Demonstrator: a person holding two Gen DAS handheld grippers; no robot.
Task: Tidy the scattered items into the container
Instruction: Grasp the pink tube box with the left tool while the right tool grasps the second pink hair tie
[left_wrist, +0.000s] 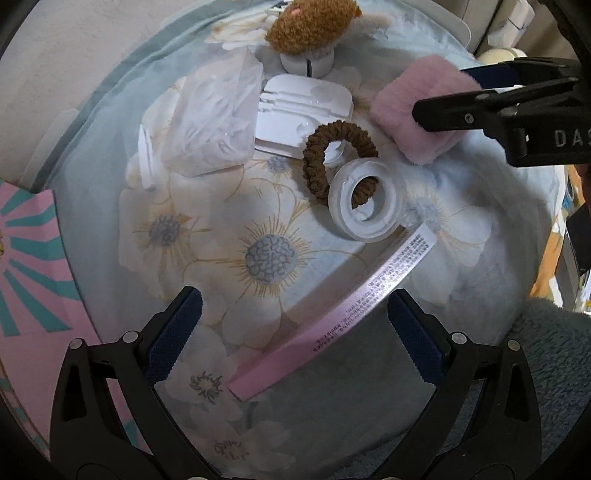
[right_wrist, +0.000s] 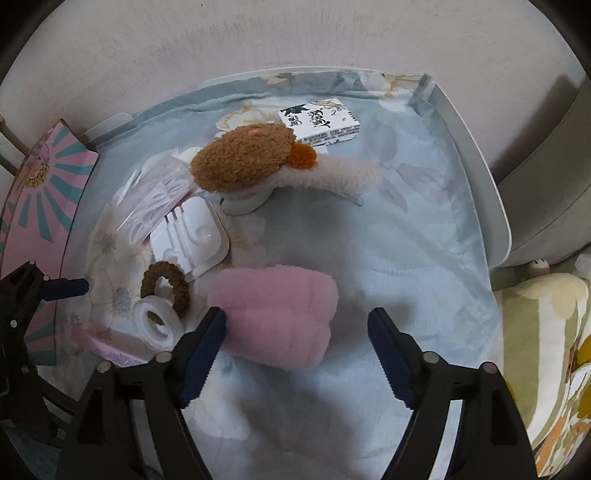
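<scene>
While both sets of jaws stand apart and hold nothing, the tidying looks barely begun.

Left gripper (left_wrist: 291, 332): jaws spread wide, empty, poised over the pink strip (left_wrist: 332, 321), which lies flat between them without touching either.
Right gripper (right_wrist: 299, 354): jaws wide apart, empty; left pad just beside the pink fluffy pad (right_wrist: 277, 314).
Near items: clear tape roll (left_wrist: 365, 199) lying over the brown scrunchie (left_wrist: 332, 155); white plastic tray (left_wrist: 303, 110); bag of cotton swabs (left_wrist: 214, 122).
Farther items: brown plush clip (right_wrist: 243, 162); printed card box (right_wrist: 321, 122).
Surface: floral cloth (left_wrist: 258, 254), carrying every item.
Container: possibly the pink and teal box (right_wrist: 44, 206) at the cloth's left edge; cannot tell for certain.
Progress: judged nothing yet stowed; all items left to move.
</scene>
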